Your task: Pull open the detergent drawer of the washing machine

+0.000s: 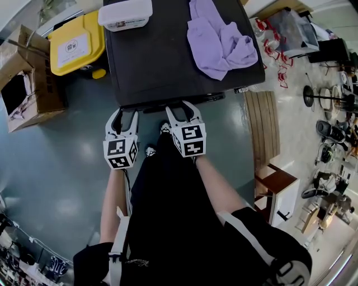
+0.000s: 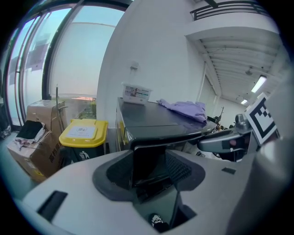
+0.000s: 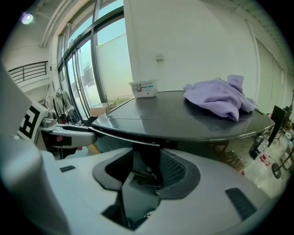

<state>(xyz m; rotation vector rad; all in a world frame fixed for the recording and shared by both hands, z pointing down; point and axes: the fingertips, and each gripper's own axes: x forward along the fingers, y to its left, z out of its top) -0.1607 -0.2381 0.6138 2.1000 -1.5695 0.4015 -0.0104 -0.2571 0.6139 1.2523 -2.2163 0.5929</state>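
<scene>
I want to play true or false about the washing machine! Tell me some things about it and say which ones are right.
1. A purple cloth lies on top of the washing machine. True.
2. The bin beside the machine has a red lid. False: its lid is yellow.
3. The left gripper and the right gripper are both at the machine's front edge. True.
4. The white box sits on the floor. False: it sits on top of the machine, at a far corner, apart from the cloth.
</scene>
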